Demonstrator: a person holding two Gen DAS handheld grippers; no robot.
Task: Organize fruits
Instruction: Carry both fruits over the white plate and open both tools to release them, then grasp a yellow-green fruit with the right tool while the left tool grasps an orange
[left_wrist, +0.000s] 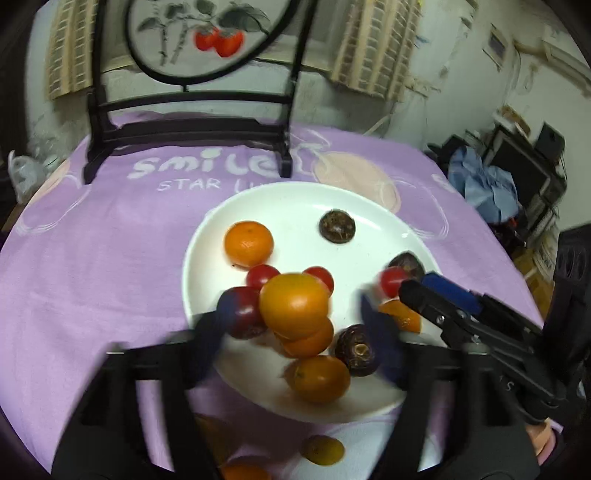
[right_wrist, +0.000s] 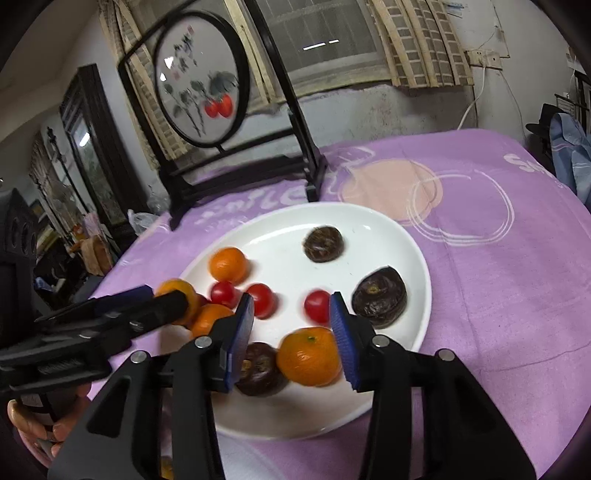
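Observation:
A white plate (left_wrist: 295, 206) (right_wrist: 369, 221) on the purple cloth holds several mandarins, cherry tomatoes and dark brown fruits. My left gripper (left_wrist: 295, 314) is open over the plate's near left part, and a mandarin (left_wrist: 293, 304) sits between its fingers, above another mandarin. My right gripper (right_wrist: 291, 325) is open and empty, its blue pads either side of a mandarin (right_wrist: 308, 356) and a cherry tomato (right_wrist: 317, 304). The right gripper (left_wrist: 439, 291) shows in the left wrist view at the plate's right. The left gripper (right_wrist: 162, 306) shows in the right wrist view by an orange fruit.
A black-framed round painted screen (left_wrist: 195, 37) (right_wrist: 203, 77) stands at the back of the table. Small orange and yellow fruits (left_wrist: 323, 448) lie on the cloth in front of the plate. Cluttered furniture (left_wrist: 517, 177) stands to the right.

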